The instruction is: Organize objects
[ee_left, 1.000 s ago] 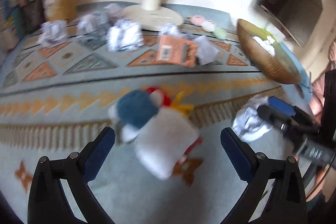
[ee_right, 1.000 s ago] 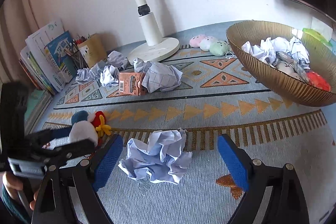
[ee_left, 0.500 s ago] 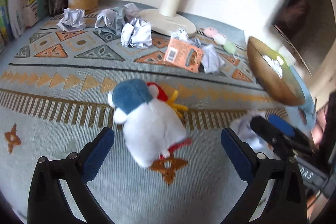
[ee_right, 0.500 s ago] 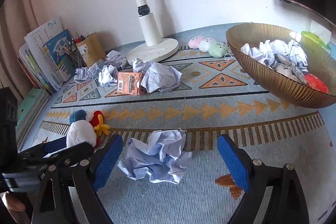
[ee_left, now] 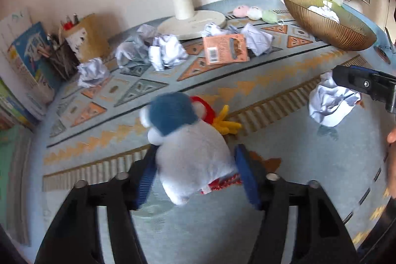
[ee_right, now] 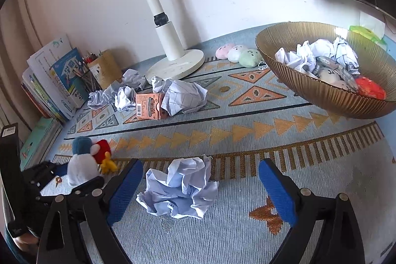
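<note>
While the left gripper [ee_left: 194, 173] closes its jaws around a plush penguin [ee_left: 188, 147], its blue pads [ee_left: 245, 177] sit on either side of the toy's white body; the near pad appears to touch the plush, though blur makes it hard to tell whether both pads press yet. The penguin lies on the patterned rug [ee_left: 297, 177] with its blue head pointing away from the camera, a red piece and yellow feet showing at its right side. From the right wrist view, the same toy [ee_right: 83, 161] sits at the far left with the left gripper's black frame beside it.

The right gripper [ee_right: 200, 186] hangs with its jaws wide and widening slightly, holding nothing. A crumpled paper ball [ee_right: 179, 192] lies on the rug between its blue pads [ee_right: 277, 192], touching neither.

Farther back, a ribbed golden bowl [ee_right: 329, 100] rests on the rug at right, holding crumpled papers, small white plush toys and something red. Three pastel plush balls [ee_right: 237, 53] sit just left of the bowl's rim, near the round white base of a fan stand [ee_right: 177, 64]. An orange carton [ee_right: 148, 107] lies among more crumpled paper [ee_right: 184, 95] in front of that base. Books [ee_right: 59, 78] and a pencil holder [ee_right: 102, 68] stand against the wall at left.
</note>
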Demonstrator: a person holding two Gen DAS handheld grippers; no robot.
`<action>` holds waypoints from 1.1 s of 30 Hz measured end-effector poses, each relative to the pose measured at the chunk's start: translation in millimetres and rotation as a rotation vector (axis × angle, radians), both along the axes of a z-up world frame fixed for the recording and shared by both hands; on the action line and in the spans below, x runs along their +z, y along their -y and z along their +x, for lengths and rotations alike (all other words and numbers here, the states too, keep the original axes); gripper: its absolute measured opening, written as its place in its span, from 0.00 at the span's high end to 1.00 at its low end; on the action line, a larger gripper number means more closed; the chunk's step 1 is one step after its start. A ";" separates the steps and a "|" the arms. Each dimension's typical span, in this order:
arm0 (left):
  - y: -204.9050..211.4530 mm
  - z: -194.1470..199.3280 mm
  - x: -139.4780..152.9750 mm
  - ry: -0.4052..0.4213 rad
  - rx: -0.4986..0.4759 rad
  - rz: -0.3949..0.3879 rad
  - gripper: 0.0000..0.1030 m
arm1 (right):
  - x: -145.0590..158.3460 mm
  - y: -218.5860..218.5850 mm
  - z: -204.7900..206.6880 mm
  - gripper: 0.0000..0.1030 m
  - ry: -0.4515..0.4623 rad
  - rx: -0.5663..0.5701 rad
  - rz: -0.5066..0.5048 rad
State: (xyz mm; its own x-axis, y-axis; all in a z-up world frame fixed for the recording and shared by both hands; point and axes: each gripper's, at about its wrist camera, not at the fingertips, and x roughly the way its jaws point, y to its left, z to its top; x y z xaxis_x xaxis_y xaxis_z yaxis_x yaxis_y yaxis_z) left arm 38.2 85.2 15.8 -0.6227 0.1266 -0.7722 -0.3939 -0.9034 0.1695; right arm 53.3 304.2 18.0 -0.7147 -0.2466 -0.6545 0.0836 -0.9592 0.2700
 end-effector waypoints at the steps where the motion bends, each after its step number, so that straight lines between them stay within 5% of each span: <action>1: 4.0 0.9 1.6 -0.013 0.008 0.010 0.20 | 0.0 0.2 -0.2 0.09 -0.001 0.000 0.003; 12: 14.6 21.1 -0.1 -0.131 0.142 -0.026 0.00 | -0.3 2.5 -0.6 0.08 0.006 0.006 0.015; 17: 21.1 11.4 -4.1 -0.051 0.176 -0.003 0.00 | -0.4 2.7 -0.8 0.08 0.005 0.007 0.015; 22: 35.5 9.1 -16.8 0.151 0.204 0.183 0.01 | -0.8 2.8 -1.6 0.08 0.008 0.011 0.009; 33: 28.4 20.4 -20.5 0.159 0.267 0.143 0.00 | -0.4 3.0 -0.8 0.08 0.004 0.010 0.010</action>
